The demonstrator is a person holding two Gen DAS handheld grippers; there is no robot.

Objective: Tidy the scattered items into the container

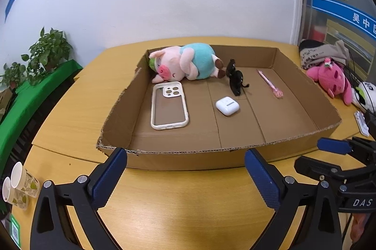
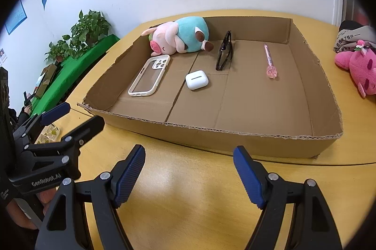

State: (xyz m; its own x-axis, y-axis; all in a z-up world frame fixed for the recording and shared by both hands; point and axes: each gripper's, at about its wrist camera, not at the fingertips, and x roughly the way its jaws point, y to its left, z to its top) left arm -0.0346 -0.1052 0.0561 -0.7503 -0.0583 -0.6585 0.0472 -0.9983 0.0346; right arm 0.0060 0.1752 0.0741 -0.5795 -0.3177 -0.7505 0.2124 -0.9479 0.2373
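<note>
A: Tray contents?
B: Cardboard tray (image 1: 303, 85) on desk (image 1: 70, 123) holds plush pig (image 1: 188, 62), phone case (image 1: 168, 106), earbud case (image 1: 227, 105), black sunglasses (image 1: 235, 77), pink pen (image 1: 270, 83).
A: Tongs?
B: Left tongs (image 1: 185, 176) gape wide, empty, before the tray's near wall. Right tongs (image 2: 189, 176) parted, empty, beside them.

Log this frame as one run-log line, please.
left gripper open, empty | right gripper open, empty | cardboard box holds plush pig, phone case, earbud case, sunglasses, pink pen
</note>
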